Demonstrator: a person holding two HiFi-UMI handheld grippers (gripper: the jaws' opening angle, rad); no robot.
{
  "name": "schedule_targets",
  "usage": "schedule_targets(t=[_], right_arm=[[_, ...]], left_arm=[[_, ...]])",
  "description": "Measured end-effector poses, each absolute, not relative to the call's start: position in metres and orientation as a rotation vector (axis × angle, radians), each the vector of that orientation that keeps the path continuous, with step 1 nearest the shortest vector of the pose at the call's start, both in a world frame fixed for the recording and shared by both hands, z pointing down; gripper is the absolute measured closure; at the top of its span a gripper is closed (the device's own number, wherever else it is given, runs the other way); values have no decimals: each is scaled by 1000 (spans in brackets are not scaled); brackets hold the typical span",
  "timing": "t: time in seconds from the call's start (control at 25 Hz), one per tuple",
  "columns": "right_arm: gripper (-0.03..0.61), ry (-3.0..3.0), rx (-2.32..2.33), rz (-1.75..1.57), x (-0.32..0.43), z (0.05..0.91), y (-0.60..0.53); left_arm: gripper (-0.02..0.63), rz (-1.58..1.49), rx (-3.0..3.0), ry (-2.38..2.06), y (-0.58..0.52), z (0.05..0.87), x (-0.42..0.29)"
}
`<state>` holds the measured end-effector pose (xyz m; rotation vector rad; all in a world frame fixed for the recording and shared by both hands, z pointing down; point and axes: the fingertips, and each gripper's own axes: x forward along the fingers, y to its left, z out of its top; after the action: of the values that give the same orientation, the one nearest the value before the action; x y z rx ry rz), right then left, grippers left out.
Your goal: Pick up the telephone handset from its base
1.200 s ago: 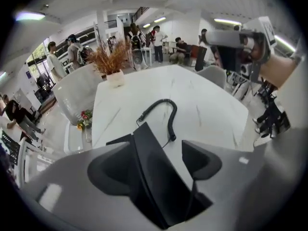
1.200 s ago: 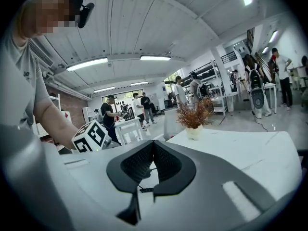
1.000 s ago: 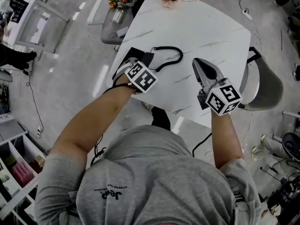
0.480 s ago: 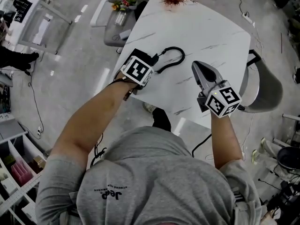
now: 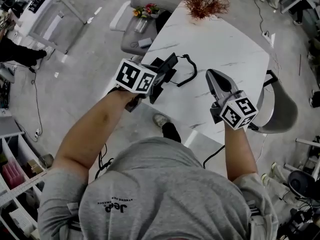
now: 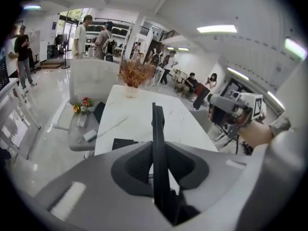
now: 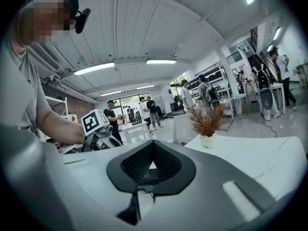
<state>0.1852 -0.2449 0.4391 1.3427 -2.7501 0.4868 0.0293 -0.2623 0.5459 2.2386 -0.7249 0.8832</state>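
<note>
Left gripper (image 5: 157,76) has come up off the table (image 5: 225,44) since a second ago. Its jaws have just been closing and now clamp the handset (image 6: 157,129). Before, it sat low over the base at the table's left edge; now it is raised, cube tilted over, nose angled down. Right gripper (image 5: 215,76) has barely shifted.

White marble table, seen from above, person leaning over its near edge. White chair (image 5: 135,39) off its left side, grey chair (image 5: 285,104) off its right. Dried plant (image 5: 205,4) at the far end.

Right gripper hovers over the table's right half, well apart from the left, pointing at the far end. Jaws together, nothing between them.

Handset is black and long, gripped near one end, seen edge-on as a thin slab in the left gripper view. Long axis runs along the jaws, free end sticking out ahead toward the plant end. It hangs over the table's left edge, clear of the top.

Base (image 6: 124,143) lies flat and black on the table by the left edge, below and left of the handset, not touching it.

Cord (image 5: 190,71) loops from the handset down onto the table between the grippers.
</note>
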Motion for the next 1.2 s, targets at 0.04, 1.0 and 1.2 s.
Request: schedule_targets(t=[0.04,1.0,1.2], right_arm=[[575,-2766,1325,476,178,433,-246],[575,-3158,227,203,-187,277,-186],[575,-3152,-2,202,-247,273,-154]], left_arm=[[476,846,2251,-733,-261,534,23],[476,222,2289,-1280,-86,332,-280],[476,201,2229,-1383,-36,333,-321]])
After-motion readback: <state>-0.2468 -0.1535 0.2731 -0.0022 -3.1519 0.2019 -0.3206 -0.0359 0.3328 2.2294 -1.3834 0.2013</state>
